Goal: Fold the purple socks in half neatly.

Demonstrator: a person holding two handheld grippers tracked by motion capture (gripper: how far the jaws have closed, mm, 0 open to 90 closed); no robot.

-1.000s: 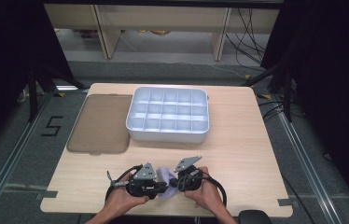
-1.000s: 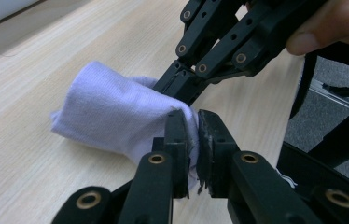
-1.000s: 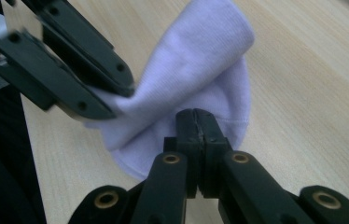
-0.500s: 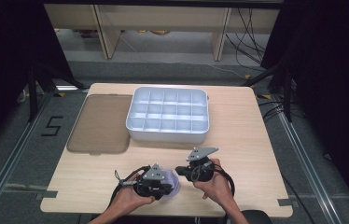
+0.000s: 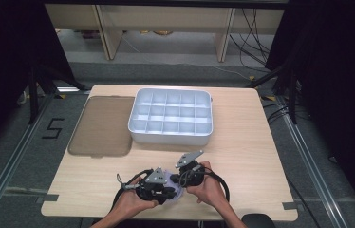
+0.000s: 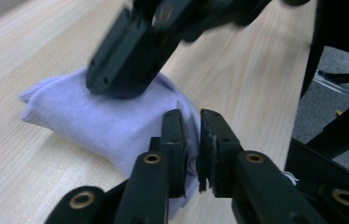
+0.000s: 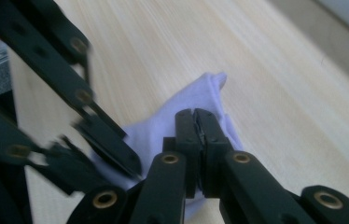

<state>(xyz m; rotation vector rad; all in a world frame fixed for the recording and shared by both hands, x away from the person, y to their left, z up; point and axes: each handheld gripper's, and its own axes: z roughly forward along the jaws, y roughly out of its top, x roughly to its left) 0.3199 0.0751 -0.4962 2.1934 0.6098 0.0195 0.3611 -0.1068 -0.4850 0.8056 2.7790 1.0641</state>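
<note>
Both grippers — left gripper (image 6: 191, 140), right gripper (image 7: 196, 135) — jaws clamped on lilac cloth (image 6: 93, 116).

A crumpled pale-lilac cloth (image 6: 102, 123) lies on the table's near edge, pinched by both grippers' jaws.

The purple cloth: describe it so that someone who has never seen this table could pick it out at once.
Start at the wooden table and its white divided tray, then come to the near edge, where the person's two hands meet. The purple cloth lies bunched there, with the left hand-held gripper and the right hand-held gripper each shut on it. It is the only soft, pale lilac thing; the brown lid is flat and stiff.
</note>
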